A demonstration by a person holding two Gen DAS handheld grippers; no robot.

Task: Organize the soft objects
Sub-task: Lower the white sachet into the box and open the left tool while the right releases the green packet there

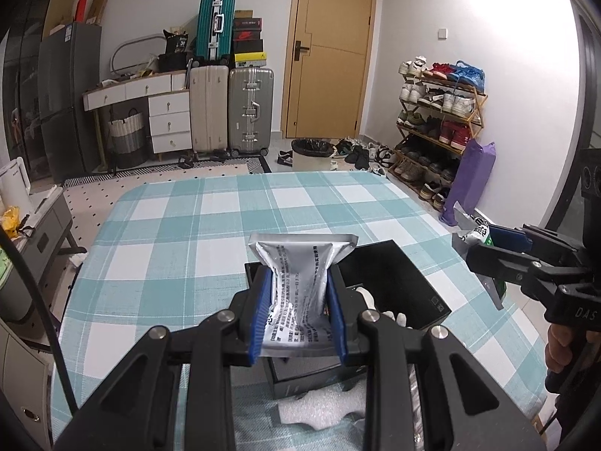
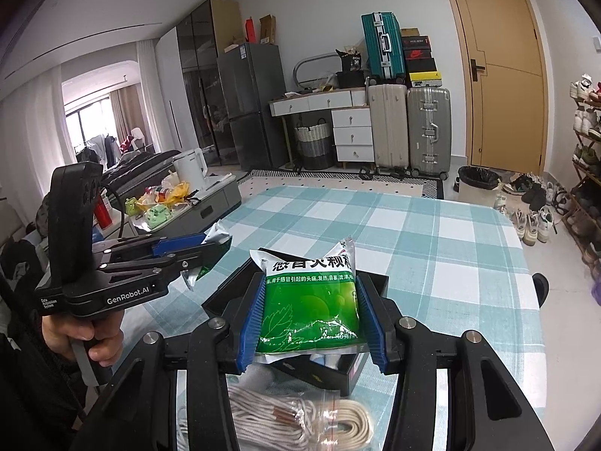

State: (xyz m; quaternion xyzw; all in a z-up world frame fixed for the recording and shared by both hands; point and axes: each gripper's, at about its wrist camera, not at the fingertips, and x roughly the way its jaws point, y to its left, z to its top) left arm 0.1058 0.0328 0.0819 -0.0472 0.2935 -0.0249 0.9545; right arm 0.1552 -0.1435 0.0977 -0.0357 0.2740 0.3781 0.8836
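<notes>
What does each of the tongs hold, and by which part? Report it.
Left tongs: silver sachet, pinched across its lower sides. Right tongs: green sachet, gripped by both side edges.

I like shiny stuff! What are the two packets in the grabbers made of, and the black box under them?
Silver packet: probably foil-lined plastic; it glints and crumples between the left gripper pads.
Green packet: glossy printed plastic film, silvery at its edges, held by the right gripper.
Black box: likely matte cardboard, with flat stiff walls; I can't be sure.
</notes>
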